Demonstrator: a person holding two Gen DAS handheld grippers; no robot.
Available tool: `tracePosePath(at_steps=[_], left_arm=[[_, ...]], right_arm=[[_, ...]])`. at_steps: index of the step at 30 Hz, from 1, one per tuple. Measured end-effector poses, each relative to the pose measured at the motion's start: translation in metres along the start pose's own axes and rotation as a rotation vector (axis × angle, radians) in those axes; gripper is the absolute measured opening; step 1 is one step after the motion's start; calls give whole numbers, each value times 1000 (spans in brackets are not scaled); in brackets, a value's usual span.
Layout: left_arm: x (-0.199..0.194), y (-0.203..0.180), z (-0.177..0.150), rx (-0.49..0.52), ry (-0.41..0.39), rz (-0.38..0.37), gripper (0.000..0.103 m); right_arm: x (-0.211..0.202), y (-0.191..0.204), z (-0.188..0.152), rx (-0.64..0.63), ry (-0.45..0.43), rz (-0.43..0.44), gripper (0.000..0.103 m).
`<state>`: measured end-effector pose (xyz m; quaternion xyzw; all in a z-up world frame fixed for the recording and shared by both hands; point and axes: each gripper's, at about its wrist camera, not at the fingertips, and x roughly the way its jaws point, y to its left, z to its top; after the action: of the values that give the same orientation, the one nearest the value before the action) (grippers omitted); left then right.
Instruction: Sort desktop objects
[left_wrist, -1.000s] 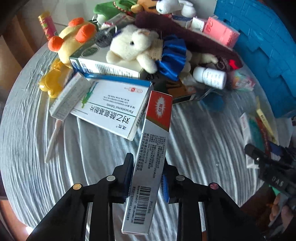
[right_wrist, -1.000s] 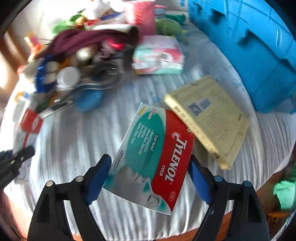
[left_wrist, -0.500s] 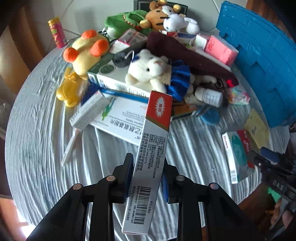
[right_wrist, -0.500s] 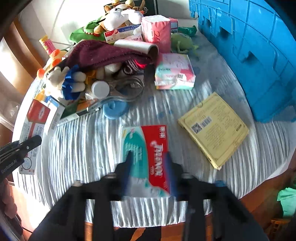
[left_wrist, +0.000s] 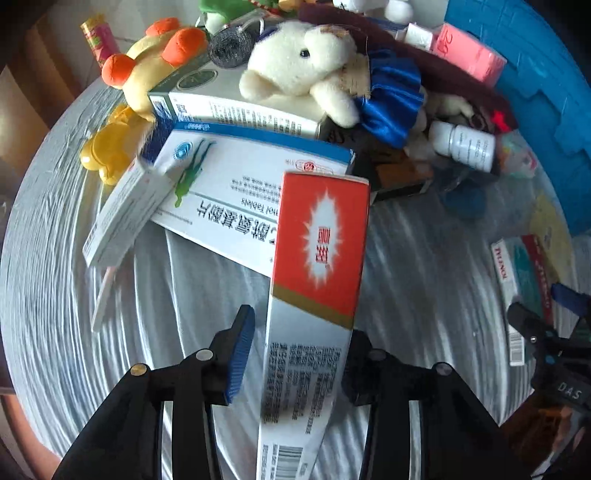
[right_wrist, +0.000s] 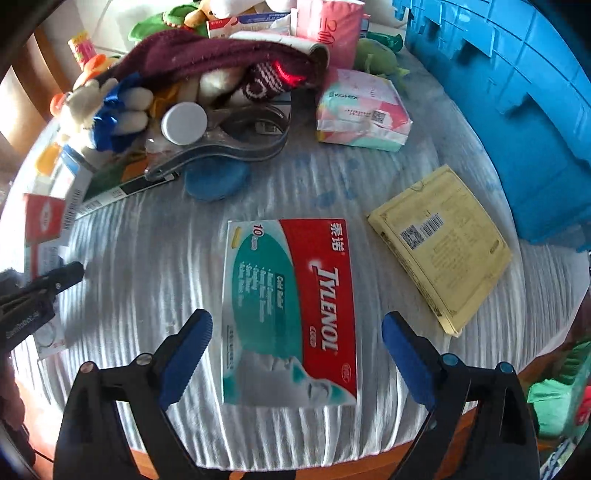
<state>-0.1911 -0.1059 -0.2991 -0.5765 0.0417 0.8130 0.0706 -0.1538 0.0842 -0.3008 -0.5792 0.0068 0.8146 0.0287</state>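
Note:
A long red-and-white carton stands tilted between the fingers of my left gripper. The jaws are open: a gap shows between the left blue pad and the carton, while the carton hides the right pad. A Tylenol box lies flat on the grey striped tablecloth. My right gripper is open wide around its near end without touching it. The left wrist view shows the same Tylenol box at the right edge, with the right gripper beside it.
A blue crate stands at the right. A yellow flat packet and a tissue pack lie near it. Behind the carton is a pile: large white-blue medicine boxes, a white plush, a white bottle.
The Tylenol box went from the right gripper's hold to lying flat on the cloth, and those jaws stand wide. The left jaws have spread off the red-and-white carton, nearer the pile.

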Motion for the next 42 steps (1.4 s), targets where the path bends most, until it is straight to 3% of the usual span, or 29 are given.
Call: tracePosePath(at_steps=[1,3,8,23,30,42], left_arm=[[-2,0,-1,2,-3,-7,22],[-6,1,-2,7,-7,-19,22],[-35,1,0,10,-60,-35,22],[-125,0,17,13,-244,-51,22],[-167,11,19,6,-338,-50,22],[-214,-13,31,-41,-451,25,22]], right_arm=[[4,1,1,-2,8,-2,94],[7,2,1,-5,11,-1,71],[-12,8,6,-23,-2,1,71],[-131,20,37,-57,-249,72,71],[-167,27,46,-105,-335,86,71],[-227,28,58,-188,-465,118,71]])
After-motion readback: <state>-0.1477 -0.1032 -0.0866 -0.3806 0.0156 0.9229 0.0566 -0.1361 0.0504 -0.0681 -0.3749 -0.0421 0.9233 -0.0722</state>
